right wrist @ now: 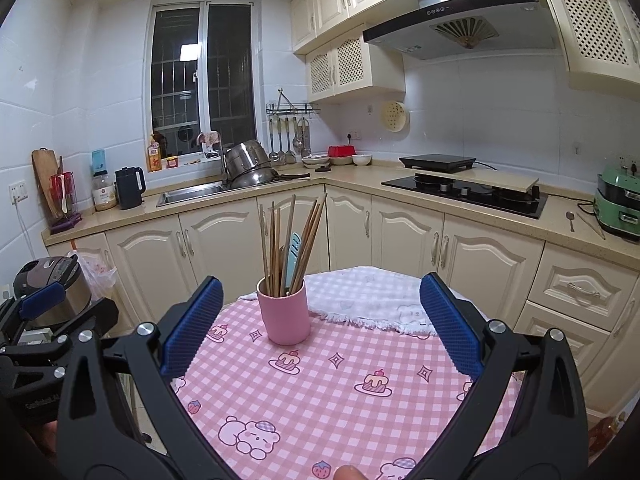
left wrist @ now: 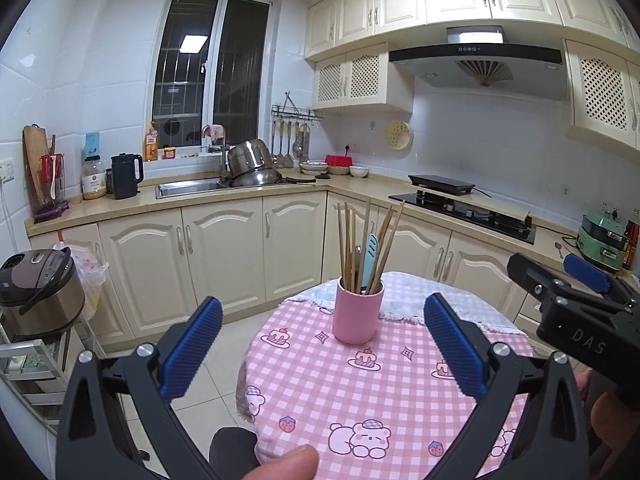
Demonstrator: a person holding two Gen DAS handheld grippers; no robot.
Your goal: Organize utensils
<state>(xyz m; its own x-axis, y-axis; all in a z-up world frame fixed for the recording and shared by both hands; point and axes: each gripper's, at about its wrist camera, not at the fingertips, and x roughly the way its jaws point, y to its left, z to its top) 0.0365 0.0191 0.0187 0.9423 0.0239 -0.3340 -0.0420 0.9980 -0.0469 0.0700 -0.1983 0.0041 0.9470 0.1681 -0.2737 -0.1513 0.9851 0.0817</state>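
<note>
2 grippers' jaws gape wide; chopsticks [left wrist: 356, 244] stand upright in pink cup [left wrist: 357, 312].

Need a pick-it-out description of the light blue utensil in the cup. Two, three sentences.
Start at the round table with the pink checked cloth; a pink cup stands upright on it. Wooden chopsticks fill the cup. The blue utensil stands among them: the only light blue, flat, wide piece, shorter than the thin brown sticks around it.
</note>
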